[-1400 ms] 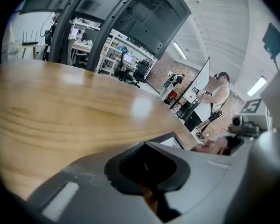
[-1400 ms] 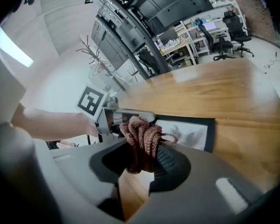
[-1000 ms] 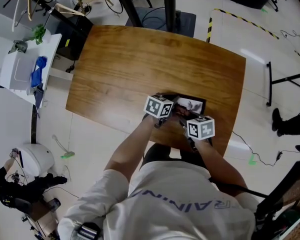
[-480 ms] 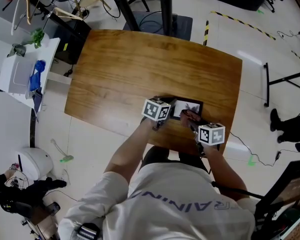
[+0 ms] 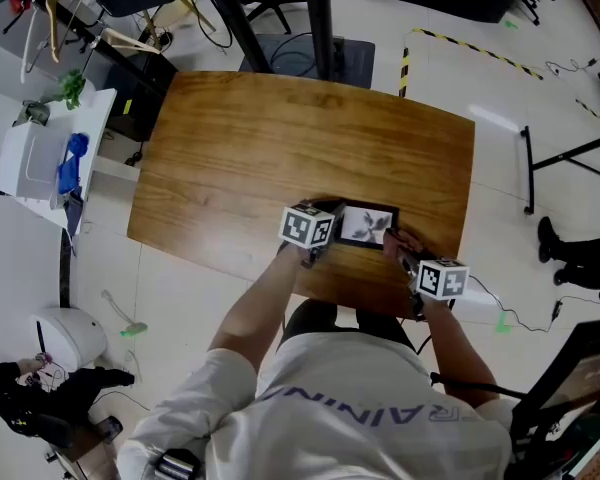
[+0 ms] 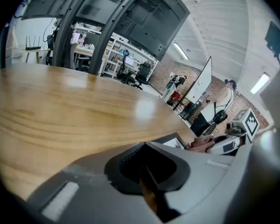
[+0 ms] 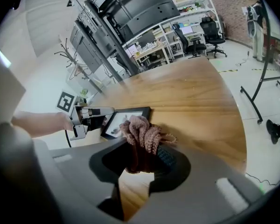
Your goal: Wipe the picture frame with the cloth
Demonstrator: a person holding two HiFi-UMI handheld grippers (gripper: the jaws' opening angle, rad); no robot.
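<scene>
The left gripper (image 5: 327, 220) pinches the picture frame (image 5: 365, 225) at its tips. The right gripper (image 5: 404, 249) clamps the cloth (image 7: 142, 134), bunched just ahead at the frame's corner.

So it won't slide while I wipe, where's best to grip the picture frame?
Grip the left short rim of the picture frame, coming in low from the left: it lies flat on the table, and the cloth sits at its right end.

It looks like a research lab or workshop: open shelving (image 7: 190, 3) and office chairs (image 7: 210, 29) at upper right, striped hazard tape (image 5: 403, 68) and loose cables (image 5: 298, 46) on the floor (image 5: 510, 193).
</scene>
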